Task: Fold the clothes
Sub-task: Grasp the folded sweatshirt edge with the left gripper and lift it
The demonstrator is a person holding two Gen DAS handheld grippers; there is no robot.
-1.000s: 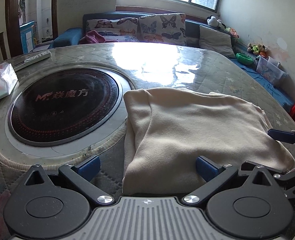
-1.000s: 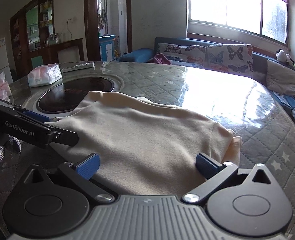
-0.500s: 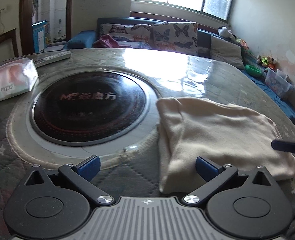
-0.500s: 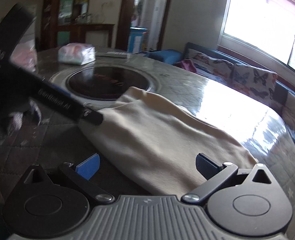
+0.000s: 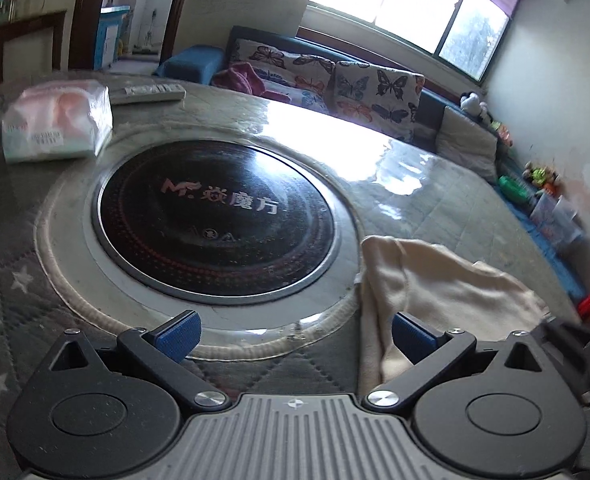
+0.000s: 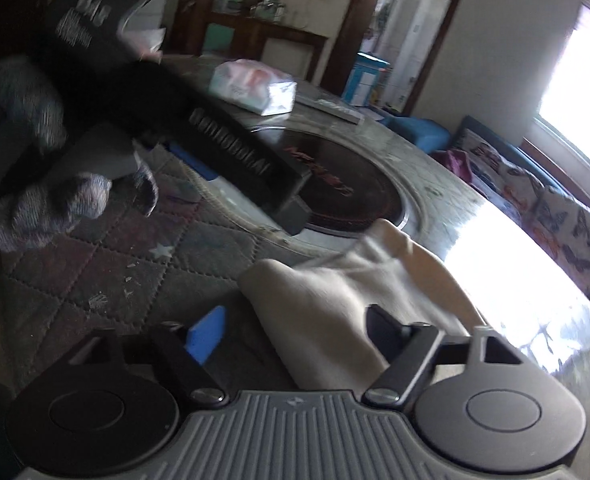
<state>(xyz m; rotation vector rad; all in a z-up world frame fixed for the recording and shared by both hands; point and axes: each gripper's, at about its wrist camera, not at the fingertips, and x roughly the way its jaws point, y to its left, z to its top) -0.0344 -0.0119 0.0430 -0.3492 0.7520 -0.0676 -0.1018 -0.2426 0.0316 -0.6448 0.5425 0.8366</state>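
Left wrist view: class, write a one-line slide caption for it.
Open left gripper over a quilted table, cream garment beside the round black cooktop.

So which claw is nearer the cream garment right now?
Right. The right claw is closing with the cream garment's near edge between its fingers. The left claw is open over the table beside the garment, only its right finger at the cloth's edge.

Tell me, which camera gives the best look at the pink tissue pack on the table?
The left wrist view: the tissue pack lies whole and unobstructed beside the round black cooktop, its label side facing the camera. In the right wrist view the pack is smaller, farther off and blurred, just past the dark body of the other gripper.
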